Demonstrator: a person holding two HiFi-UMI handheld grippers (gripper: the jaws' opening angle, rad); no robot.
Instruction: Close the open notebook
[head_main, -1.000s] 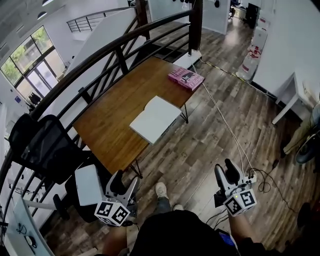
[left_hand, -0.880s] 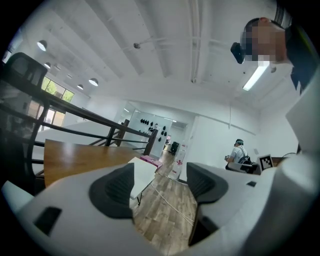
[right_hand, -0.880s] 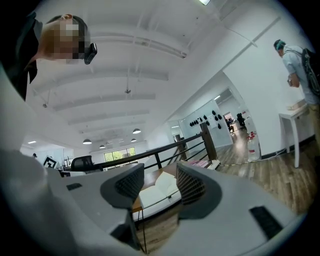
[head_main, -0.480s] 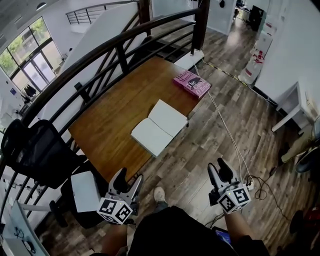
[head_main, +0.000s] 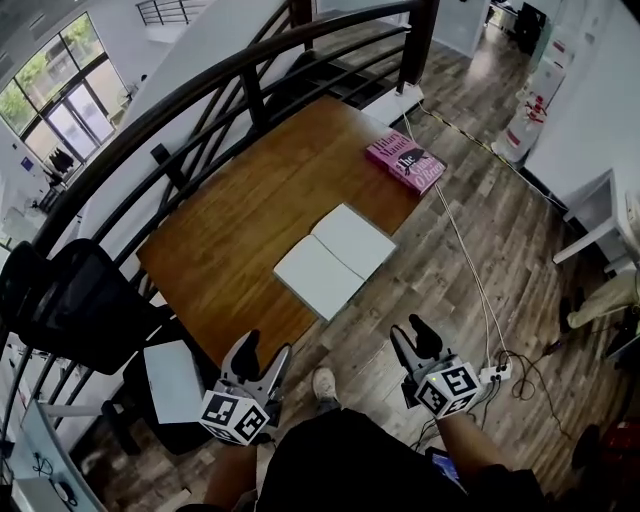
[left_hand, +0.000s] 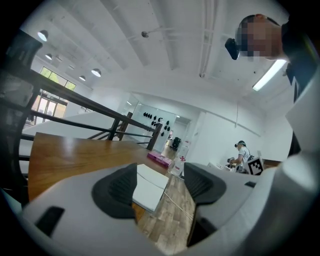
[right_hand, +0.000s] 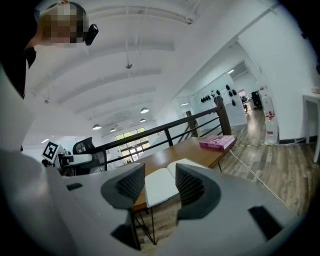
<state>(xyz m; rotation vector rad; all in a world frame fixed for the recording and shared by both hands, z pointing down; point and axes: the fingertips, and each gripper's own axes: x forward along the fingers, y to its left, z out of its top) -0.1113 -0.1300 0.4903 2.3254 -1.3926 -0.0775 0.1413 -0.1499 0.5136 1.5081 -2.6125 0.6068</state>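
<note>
The open notebook (head_main: 335, 260) lies flat, white pages up, at the near edge of the wooden table (head_main: 240, 220). Both grippers hover over the floor, short of the table and apart from the notebook. My left gripper (head_main: 266, 350) is open, its jaws have just been closing a little, and nothing is between them. My right gripper (head_main: 410, 333) is also open and empty, with its jaws likewise narrowing. The left gripper view shows the notebook (left_hand: 150, 187) far ahead between the left gripper's (left_hand: 160, 186) pads. In the right gripper view the notebook (right_hand: 162, 184) shows beyond the right gripper (right_hand: 159, 186).
A pink book (head_main: 405, 162) lies at the table's far right corner. A dark railing (head_main: 200, 90) runs behind the table. A black office chair (head_main: 70, 300) and a white panel (head_main: 172, 380) stand left. White cables (head_main: 470, 270) and a power strip (head_main: 497, 372) lie on the floor.
Both grippers have moved forward toward the table, the right one more. The table and notebook now sit nearer in the head view. Both pairs of jaws look slightly narrower.
</note>
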